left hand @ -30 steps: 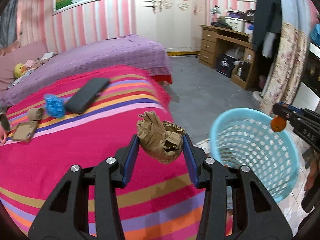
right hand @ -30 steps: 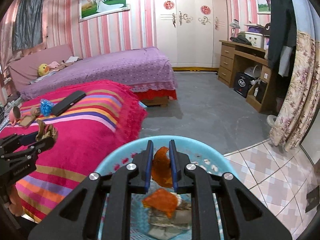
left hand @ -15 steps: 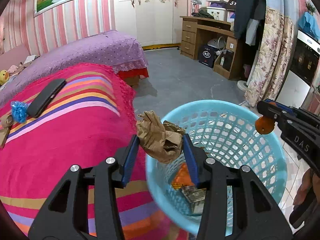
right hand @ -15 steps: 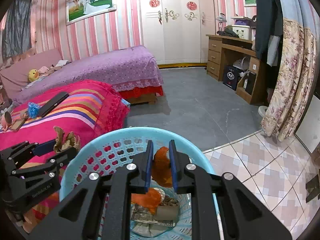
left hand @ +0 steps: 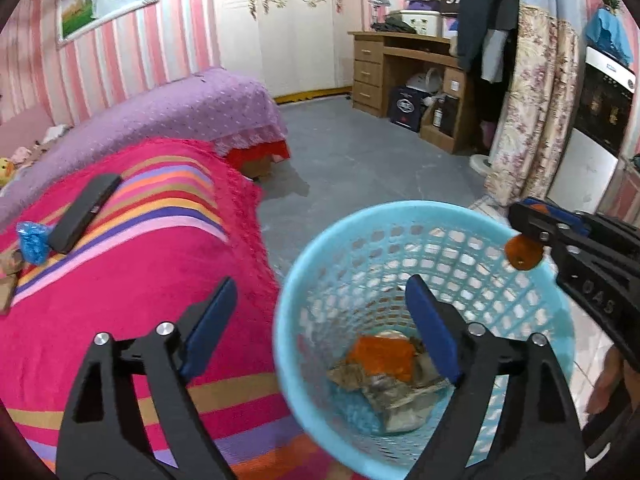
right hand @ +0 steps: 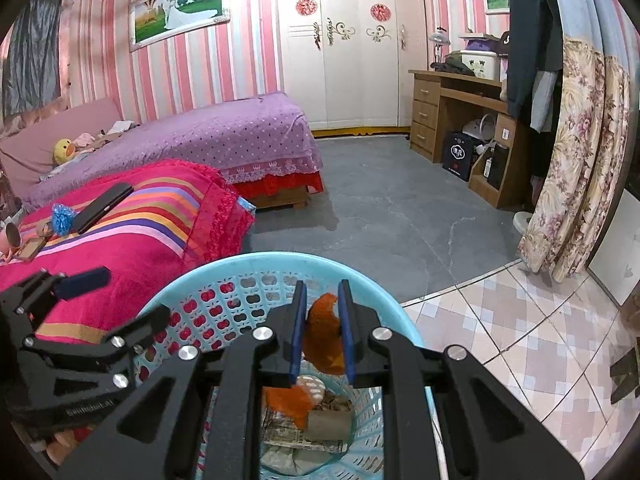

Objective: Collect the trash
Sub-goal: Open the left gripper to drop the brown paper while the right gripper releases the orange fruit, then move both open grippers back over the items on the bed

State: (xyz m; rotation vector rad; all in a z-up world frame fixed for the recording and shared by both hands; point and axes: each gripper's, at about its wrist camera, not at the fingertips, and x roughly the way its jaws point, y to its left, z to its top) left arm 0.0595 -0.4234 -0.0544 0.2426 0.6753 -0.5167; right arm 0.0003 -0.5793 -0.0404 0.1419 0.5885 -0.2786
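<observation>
- Left wrist view: the left tongs (left hand: 318, 312) are opening, their blue pads spread wide with nothing between them. One pad hangs over the striped pink blanket (left hand: 132, 280), the other over the mouth of the light blue basket (left hand: 552, 320).
- Same view: the basket stands just beside the bed's edge. At its bottom lie crumpled paper wrappers (left hand: 394, 396) with an orange scrap (left hand: 380, 354) on top.
- Same view: the right tongs (left hand: 528, 248) reach in from the right over the basket's far rim, clamped on an orange peel (left hand: 522, 254).
- Same view: on the blanket, well apart from the basket, lie a dark flat case (left hand: 82, 212) and, touching its near end, a blue crinkled wrapper (left hand: 30, 238).
- Right wrist view: the right tongs (right hand: 322, 332) are nearly closed, gripping the orange peel (right hand: 324, 332) upright between the pads, above the basket (right hand: 248, 268).
- Same view: inside the basket show an orange scrap (right hand: 290, 402), a cardboard tube (right hand: 330, 424) and paper.
- Same view: the left tongs (right hand: 120, 300) enter from the left at the basket's rim, spread apart and empty.
- Same view: the blue wrapper (right hand: 62, 216) and dark case (right hand: 102, 208) rest on the blanket beside a small brown box (right hand: 30, 250).
</observation>
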